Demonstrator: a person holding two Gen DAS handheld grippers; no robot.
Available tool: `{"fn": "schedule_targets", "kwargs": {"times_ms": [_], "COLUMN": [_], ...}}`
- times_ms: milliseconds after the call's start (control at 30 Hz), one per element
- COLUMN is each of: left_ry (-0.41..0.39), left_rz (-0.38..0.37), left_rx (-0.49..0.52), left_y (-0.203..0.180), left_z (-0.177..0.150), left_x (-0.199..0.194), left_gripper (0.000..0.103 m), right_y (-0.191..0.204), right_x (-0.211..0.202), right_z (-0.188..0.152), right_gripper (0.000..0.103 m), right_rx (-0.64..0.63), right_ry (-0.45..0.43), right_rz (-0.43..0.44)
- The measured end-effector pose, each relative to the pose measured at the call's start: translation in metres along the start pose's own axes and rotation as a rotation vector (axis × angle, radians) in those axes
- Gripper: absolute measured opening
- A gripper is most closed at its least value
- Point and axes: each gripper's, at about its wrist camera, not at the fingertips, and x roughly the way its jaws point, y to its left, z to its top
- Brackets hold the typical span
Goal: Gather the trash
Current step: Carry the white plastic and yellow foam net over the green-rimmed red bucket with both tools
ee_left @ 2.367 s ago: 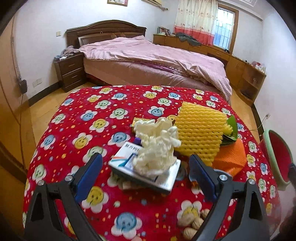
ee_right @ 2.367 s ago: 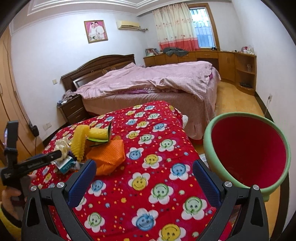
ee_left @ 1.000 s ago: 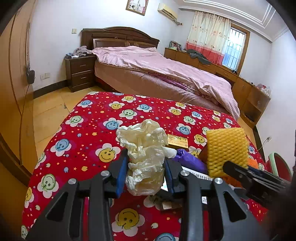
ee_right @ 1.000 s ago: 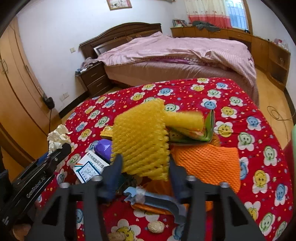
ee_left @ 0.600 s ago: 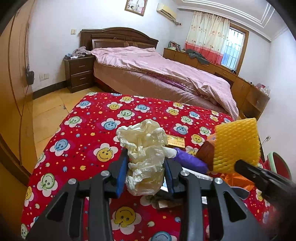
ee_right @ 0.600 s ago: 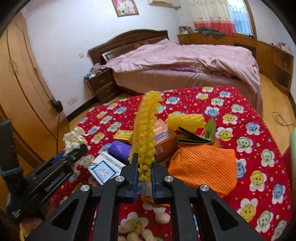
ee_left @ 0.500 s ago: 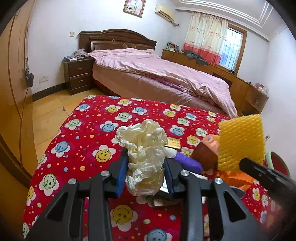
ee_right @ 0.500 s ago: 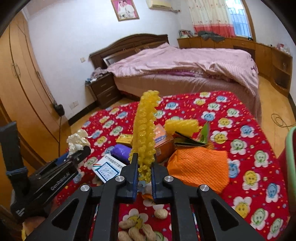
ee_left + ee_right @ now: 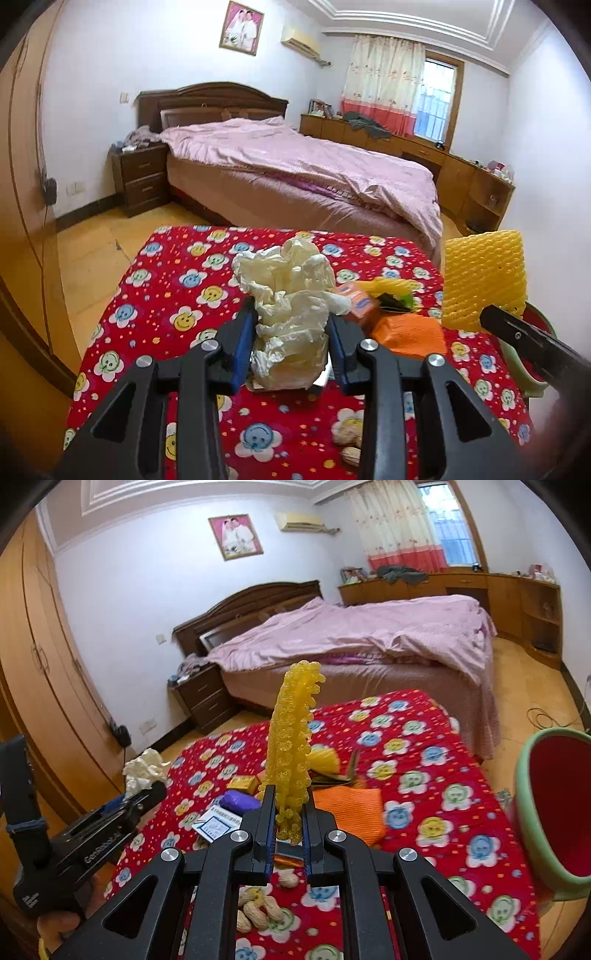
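The left gripper [image 9: 291,347] still clamps the crumpled white plastic wad [image 9: 290,310], now lifted higher above the red tablecloth [image 9: 173,295]. The right gripper [image 9: 289,821], closed narrowly on the yellow foam net [image 9: 291,738], has carried it toward the tablecloth's right edge, nearer the green bin [image 9: 554,812].

Left gripper [image 9: 291,341] is clamped on a crumpled cream plastic bag [image 9: 291,310], lifted over the red smiley tablecloth [image 9: 166,295]; yellow foam net [image 9: 484,280] held up near the right edge.
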Motion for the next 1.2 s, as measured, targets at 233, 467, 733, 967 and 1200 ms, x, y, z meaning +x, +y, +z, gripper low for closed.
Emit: {"fn": "schedule_targets", "kwargs": {"times_ms": [233, 467, 733, 967, 1200], "left_ry": [0.016, 0.036, 0.051, 0.078, 0.112], "left_rz": [-0.097, -0.197, -0.269, -0.322, -0.366], "left_rx": [0.017, 0.059, 0.124, 0.189, 0.261], "left_y": [-0.031, -0.072, -0.124, -0.175, -0.229], "left_z": [0.008, 0.014, 0.020, 0.019, 0.008], "left_x": [-0.014, -0.018, -0.019, -0.007, 0.013], "left_gripper": [0.036, 0.036, 0.036, 0.036, 0.036], "right_y": [-0.022, -0.051, -0.091, -0.133, -0.175], "right_x": [-0.043, -0.082, -0.118, -0.135, -0.141], "right_z": [0.006, 0.010, 0.008, -0.004, -0.016], "right_gripper": [0.011, 0.011, 0.011, 0.011, 0.011], "right_rx": [0.022, 0.039, 0.089, 0.156, 0.234], "right_ry": [-0.068, -0.126, -0.177, -0.180, -0.163], "right_rz": [-0.049, -0.122, -0.218, -0.280, -0.325]}}
